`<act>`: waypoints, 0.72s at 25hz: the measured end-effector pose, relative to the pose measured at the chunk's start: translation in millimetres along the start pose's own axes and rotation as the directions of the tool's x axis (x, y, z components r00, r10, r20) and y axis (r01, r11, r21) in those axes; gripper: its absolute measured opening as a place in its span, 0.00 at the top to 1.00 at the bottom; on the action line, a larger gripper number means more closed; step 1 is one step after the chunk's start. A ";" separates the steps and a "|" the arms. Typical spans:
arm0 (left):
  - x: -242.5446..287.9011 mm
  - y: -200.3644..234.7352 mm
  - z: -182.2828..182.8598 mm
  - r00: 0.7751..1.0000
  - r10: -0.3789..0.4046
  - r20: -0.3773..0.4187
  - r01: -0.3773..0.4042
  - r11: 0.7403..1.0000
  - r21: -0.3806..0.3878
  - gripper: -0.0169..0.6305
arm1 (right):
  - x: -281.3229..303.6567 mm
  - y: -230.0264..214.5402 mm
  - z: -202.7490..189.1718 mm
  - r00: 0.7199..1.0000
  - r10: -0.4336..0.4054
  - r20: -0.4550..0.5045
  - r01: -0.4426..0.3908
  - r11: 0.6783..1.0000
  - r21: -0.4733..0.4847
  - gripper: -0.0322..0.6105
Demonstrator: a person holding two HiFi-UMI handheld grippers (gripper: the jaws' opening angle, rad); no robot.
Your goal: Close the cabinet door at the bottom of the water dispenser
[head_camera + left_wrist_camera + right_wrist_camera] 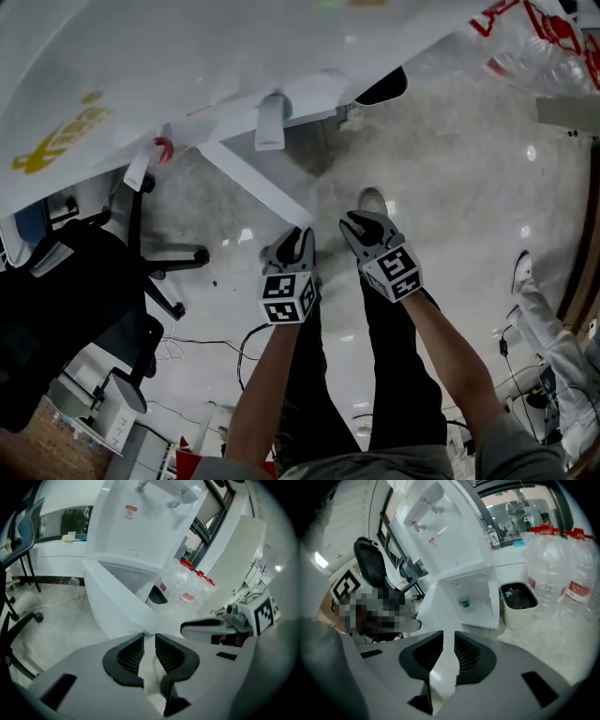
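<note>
Looking down in the head view, you see the water dispenser (pixel 234 56) at the top and its cabinet door (pixel 258 183) swung well out from the dispenser's base, so the closing is not yet done. You hold the left gripper (pixel 298 236) at the door's free end, the end farthest from the dispenser. The right gripper (pixel 356 223) is just beside it, a little off the door. Both point down and toward the dispenser, probably because a push at the free end swings the door most easily.

Left gripper view: the jaws of the left gripper (pixel 149 637) stand a narrow slit apart and clamp nothing. The door's free corner lines up with that slit at the tips; whether it touches them cannot be told. Beside the dispenser, past the door, stand a waste bin (pixel 157 597) and wrapped water bottles (pixel 187 585), which look to be outside the door's swing.

Right gripper view: the jaws of the right gripper (pixel 449 641) are likewise slightly parted and grasp nothing. The door's white face shows through the gap, beyond the tips. The open cabinet (pixel 480 592) in the dispenser's base holds a small cup (pixel 464 603), which seems to sit far enough in not to block the door.
</note>
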State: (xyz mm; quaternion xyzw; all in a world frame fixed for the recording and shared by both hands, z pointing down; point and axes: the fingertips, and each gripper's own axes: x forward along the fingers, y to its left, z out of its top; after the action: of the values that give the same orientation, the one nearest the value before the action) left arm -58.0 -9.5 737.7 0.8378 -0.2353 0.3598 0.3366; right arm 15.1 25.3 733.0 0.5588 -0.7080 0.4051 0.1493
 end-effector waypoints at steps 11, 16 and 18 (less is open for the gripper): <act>22.9 -20.3 18.9 0.999 -0.027 -0.017 0.028 0.998 0.063 0.87 | 33.1 -8.4 -1.8 0.999 0.024 -0.026 -0.030 0.973 -0.229 0.83; 31.4 -25.7 26.0 0.999 -0.032 -0.031 0.036 0.987 0.158 0.87 | 39.6 -19.7 18.7 0.999 0.033 0.008 -0.030 0.976 -0.217 0.83; 34.5 -27.5 27.9 0.999 -0.034 -0.035 0.040 0.982 0.187 0.87 | 40.3 -21.4 23.5 0.999 0.044 0.019 -0.039 0.980 -0.197 0.83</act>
State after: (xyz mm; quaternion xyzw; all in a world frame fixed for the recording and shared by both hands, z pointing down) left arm -6.4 -17.0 738.8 0.8642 -0.1794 0.3872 0.2664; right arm 27.0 -20.1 753.8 0.5311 -0.7578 0.3299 0.1868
